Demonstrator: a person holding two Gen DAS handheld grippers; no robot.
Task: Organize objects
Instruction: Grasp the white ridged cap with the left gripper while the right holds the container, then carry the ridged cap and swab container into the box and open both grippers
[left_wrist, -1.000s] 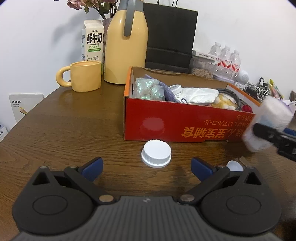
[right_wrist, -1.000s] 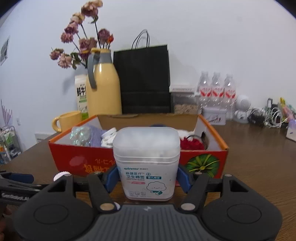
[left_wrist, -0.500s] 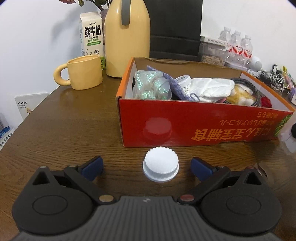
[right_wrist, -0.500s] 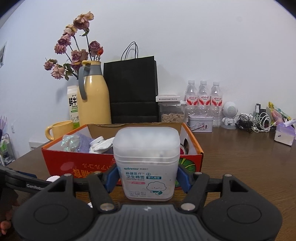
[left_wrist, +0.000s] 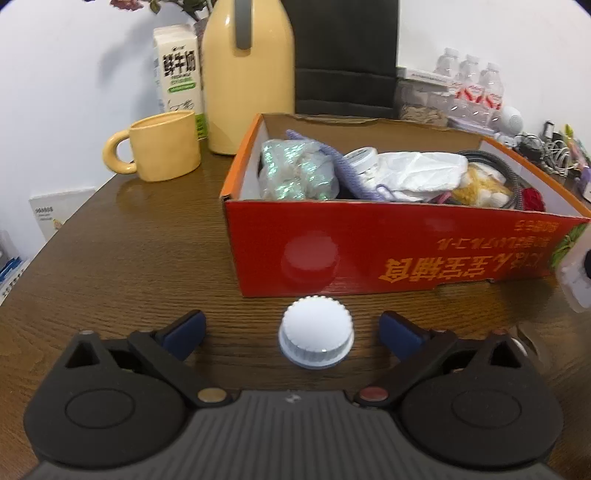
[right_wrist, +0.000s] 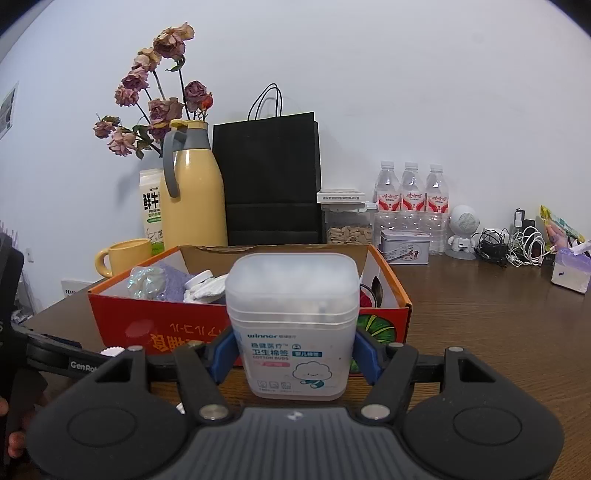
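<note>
With our left gripper (left_wrist: 291, 330) closing its fingers around the white cap (left_wrist: 316, 336) on the surface, off-centre contact could skid it away, while our right gripper (right_wrist: 293, 356) clamps the cotton-bud box (right_wrist: 293, 325) before the red box (right_wrist: 122, 312).

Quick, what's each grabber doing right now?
Left gripper: jaws closing around the white cap, pads not touching yet.
Right gripper: shut on the cotton bud box.

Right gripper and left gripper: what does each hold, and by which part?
The right gripper clamps the cotton bud box by its lower sides. The left gripper holds nothing; its jaws are closing around the white cap, untouched.
</note>
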